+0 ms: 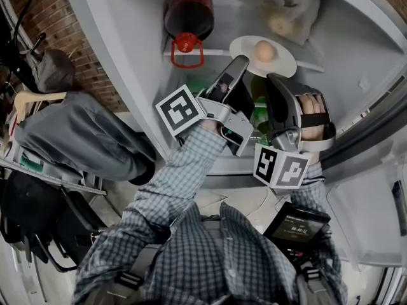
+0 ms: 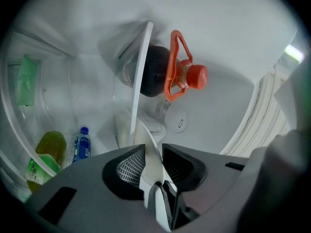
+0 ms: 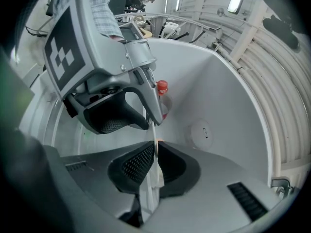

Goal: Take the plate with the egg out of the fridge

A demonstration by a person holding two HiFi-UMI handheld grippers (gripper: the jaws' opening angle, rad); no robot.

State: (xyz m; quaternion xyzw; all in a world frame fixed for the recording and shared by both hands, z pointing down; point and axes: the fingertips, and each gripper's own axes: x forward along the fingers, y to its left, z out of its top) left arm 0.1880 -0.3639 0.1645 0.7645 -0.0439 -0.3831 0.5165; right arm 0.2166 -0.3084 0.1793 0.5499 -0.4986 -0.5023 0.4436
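Plate (image 1: 284, 65) beside red-capped jug (image 1: 189, 16)

A white plate (image 1: 283, 63) sat at the edge of the fridge shelf (image 1: 216, 52) with an egg (image 1: 264, 51) on it. The left gripper (image 1: 240, 65) reached its rim at 8 o'clock, the right gripper (image 1: 275, 80) at 6 o'clock, both coming up from plaid sleeves (image 1: 191, 164). A dark bottle (image 1: 189, 13) with a red cap (image 1: 186, 43) lay at the plate's 10 o'clock, and a plastic bag (image 1: 283, 8) at its 1 o'clock
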